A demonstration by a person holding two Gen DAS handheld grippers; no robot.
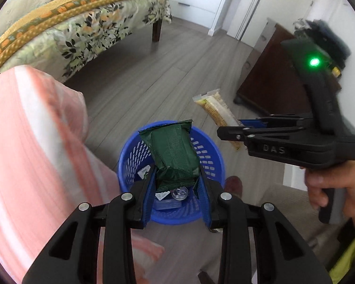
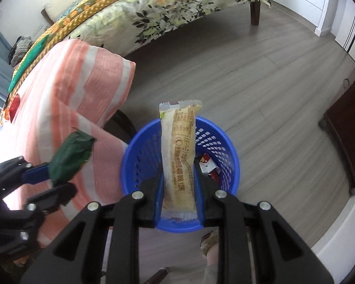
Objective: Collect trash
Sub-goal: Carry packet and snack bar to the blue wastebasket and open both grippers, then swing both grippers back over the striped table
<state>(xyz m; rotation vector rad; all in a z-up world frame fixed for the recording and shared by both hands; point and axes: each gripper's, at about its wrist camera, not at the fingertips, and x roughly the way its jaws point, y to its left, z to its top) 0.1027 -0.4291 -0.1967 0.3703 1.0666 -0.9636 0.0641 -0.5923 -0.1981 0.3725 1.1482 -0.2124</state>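
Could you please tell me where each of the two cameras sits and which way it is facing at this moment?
Left wrist: on the left tongs, looking down along them at the green wrapper they hold over the blue basket; the right hand shows.
Right wrist: on the right tongs, looking down at the yellow wrapper over the basket; the left tongs show at the left edge.
Both views share the basket, the striped cloth, the floral bed and the wood floor.

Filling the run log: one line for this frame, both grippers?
left gripper: shut on green wrapper | right gripper: shut on yellow wrapper | both above blue basket | basket: holds some trash | release: not yet
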